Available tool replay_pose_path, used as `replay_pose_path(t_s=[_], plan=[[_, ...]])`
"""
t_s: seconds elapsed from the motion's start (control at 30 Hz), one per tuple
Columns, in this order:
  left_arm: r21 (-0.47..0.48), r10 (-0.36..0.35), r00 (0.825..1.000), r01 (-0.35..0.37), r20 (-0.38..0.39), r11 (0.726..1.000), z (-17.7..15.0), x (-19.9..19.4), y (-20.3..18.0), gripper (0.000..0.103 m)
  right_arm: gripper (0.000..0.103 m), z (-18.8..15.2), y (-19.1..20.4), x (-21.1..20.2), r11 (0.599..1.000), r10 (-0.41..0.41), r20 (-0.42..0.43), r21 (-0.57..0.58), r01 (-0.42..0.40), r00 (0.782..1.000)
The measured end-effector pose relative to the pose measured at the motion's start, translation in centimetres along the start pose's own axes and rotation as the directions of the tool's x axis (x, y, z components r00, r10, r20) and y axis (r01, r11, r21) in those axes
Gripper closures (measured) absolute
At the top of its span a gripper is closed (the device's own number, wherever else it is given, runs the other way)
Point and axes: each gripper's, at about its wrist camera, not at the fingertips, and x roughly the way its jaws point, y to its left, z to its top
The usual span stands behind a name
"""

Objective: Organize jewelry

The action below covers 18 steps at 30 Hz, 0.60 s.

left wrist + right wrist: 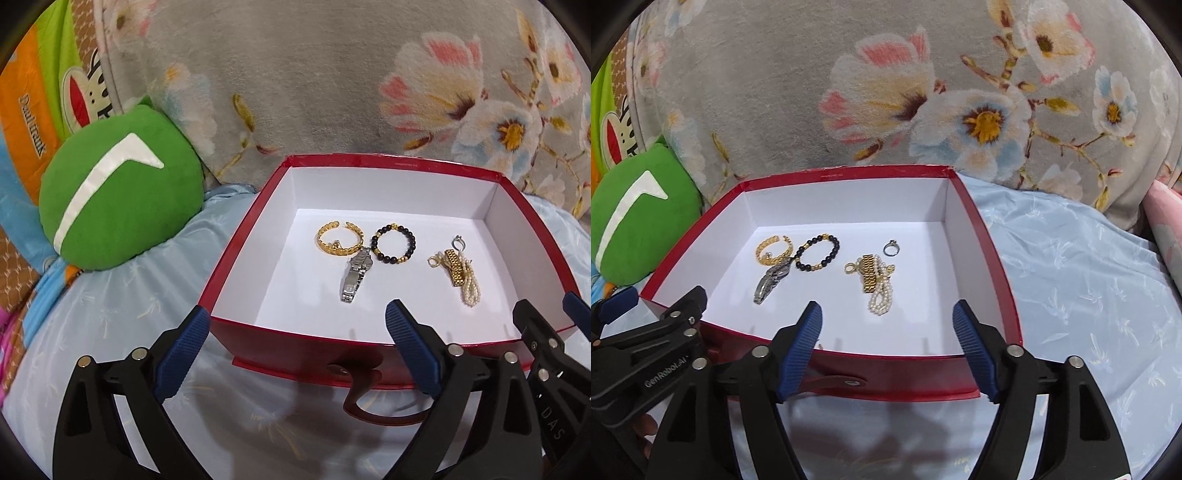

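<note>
A red box point(982, 236) with white walls sat open on pale blue bedding point(1082, 295). Inside lay a silver watch point(352, 275) touching a gold cuff bracelet point(334, 236), a black bead bracelet point(393, 243) beside them, a gold watch band point(870, 275) over a pearl strand point(881, 301), and a small ring point(891, 247). The left gripper point(295, 328) and right gripper point(886, 332) hung spread and empty at the near wall.

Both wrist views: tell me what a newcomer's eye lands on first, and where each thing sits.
The red box with its white inside fills the middle, resting on pale blue bedding. On its floor lie a gold bangle, a black bead bracelet, a silver watch and a pearl strand. A green round cushion sits to the box's left, and a grey floral blanket rises behind.
</note>
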Motion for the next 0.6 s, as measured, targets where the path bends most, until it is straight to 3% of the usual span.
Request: replay_pose_path(t_s=[0.6], plan=[[-0.003,0.015,1.000,-0.015,-0.017,1.000,-0.12,-0.29,-0.18,0.009,0.029,0.00,0.04,-0.11,1.000,-0.006,-0.019,-0.005,0.006,1.000]])
